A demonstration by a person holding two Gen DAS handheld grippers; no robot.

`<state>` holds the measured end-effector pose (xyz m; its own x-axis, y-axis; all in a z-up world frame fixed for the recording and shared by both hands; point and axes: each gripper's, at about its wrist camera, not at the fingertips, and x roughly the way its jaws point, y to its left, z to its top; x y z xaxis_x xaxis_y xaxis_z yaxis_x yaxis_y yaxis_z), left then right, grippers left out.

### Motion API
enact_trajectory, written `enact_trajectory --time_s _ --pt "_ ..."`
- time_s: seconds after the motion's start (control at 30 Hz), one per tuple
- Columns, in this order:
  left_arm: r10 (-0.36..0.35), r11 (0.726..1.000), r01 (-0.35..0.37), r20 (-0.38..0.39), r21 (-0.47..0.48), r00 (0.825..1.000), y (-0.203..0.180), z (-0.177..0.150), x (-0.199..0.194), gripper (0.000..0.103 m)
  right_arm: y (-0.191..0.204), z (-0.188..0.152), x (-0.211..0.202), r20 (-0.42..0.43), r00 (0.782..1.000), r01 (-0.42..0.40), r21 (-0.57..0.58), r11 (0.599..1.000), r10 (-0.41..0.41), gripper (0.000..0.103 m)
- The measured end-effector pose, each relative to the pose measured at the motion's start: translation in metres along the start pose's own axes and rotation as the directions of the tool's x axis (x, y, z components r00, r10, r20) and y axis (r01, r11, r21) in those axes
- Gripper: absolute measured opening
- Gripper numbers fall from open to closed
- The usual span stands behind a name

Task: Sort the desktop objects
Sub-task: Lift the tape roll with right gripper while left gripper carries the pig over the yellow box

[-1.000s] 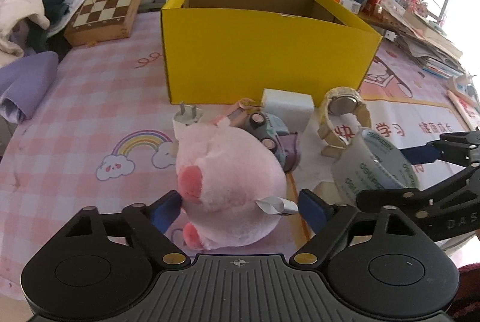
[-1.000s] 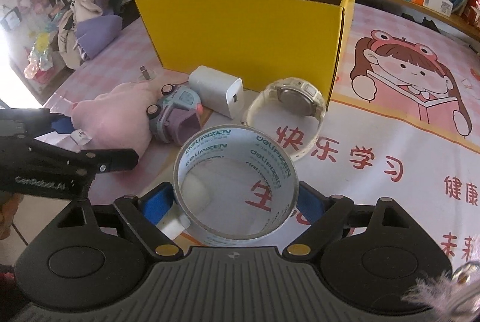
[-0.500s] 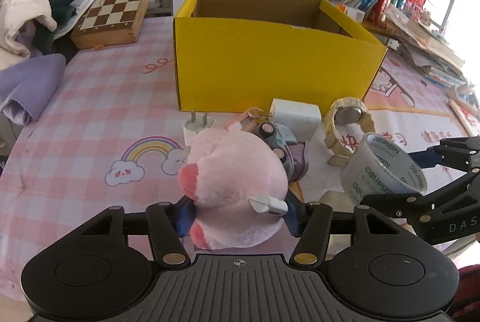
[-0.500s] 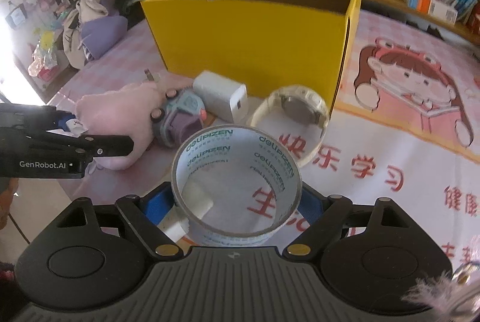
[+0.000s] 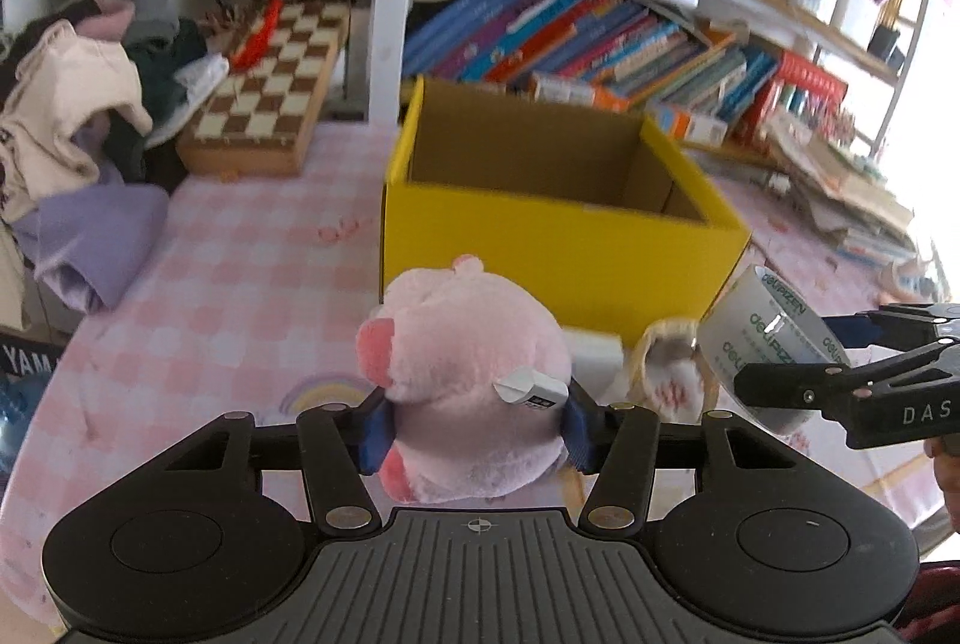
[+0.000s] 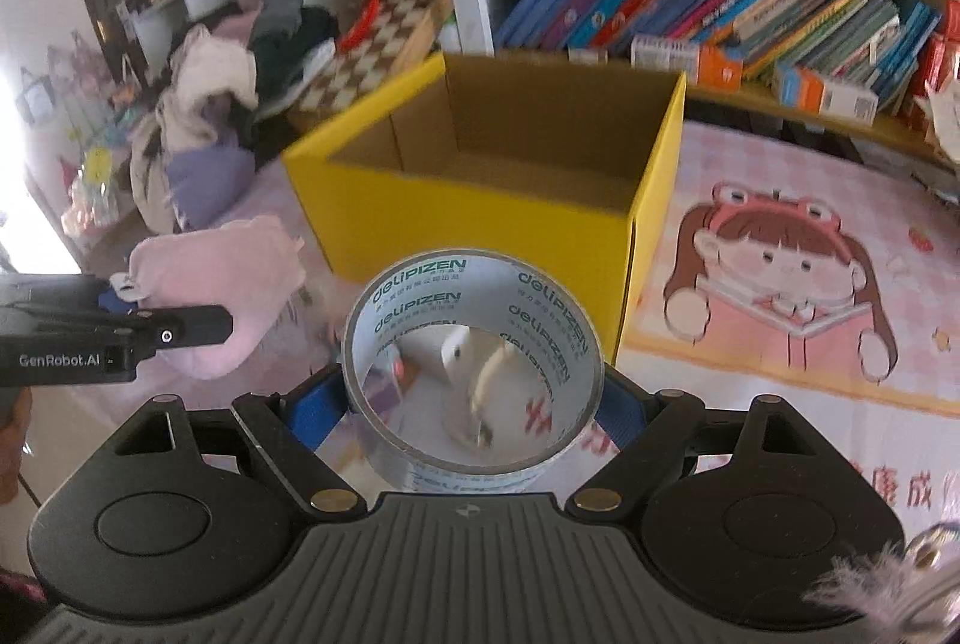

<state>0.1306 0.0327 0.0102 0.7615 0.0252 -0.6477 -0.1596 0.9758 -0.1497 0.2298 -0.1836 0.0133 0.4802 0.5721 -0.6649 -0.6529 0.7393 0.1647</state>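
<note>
Left tongs (image 5: 477,425) clamped on pink plush (image 5: 468,374), right tongs (image 6: 474,404) on tape roll (image 6: 471,338); clear yellow box (image 5: 558,248) rim at frame centre (release inside)

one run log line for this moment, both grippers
left gripper: shut on pink plush | right gripper: shut on tape roll | yellow box: ahead

The left hand-held gripper (image 5: 477,428) has clamped the pink plush (image 5: 465,386); plush and tape roll (image 6: 474,365) are now lifted off the surface (image 5: 240,296).

Pink checked tablecloth (image 5: 240,284) covers the table, carrying a yellow box (image 5: 558,248), a chessboard (image 5: 270,92), and heaped clothes (image 5: 72,128).
</note>
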Motion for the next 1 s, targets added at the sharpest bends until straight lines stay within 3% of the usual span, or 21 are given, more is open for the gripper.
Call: enact_trajectory --time_s 0.4,0.67,0.8,1.0 --pt "-0.016 0.995 -0.001 0.172 0.096 0.985 -0.023 0.041 -0.02 0.054 -0.008 0.041 -0.013 0.133 0.991 -0.001 -0.061 0.998 0.009 0.085" --pt "-0.023 0.99 -0.01 0.231 0.14 0.973 -0.034 0.086 -0.003 0.054 -0.027 0.084 -0.004 0.22 0.975 0.016 -0.135 0.991 0.014 0.085" --pt "-0.022 0.987 -0.015 0.227 0.16 0.974 -0.039 0.102 0.016 0.054 -0.038 0.105 0.011 0.234 0.972 0.014 -0.17 0.985 0.026 0.085" --pt "-0.017 0.987 -0.012 0.181 0.158 0.983 -0.04 0.117 0.052 0.054 -0.05 0.131 0.046 0.187 0.981 0.007 -0.277 0.961 0.047 0.085"
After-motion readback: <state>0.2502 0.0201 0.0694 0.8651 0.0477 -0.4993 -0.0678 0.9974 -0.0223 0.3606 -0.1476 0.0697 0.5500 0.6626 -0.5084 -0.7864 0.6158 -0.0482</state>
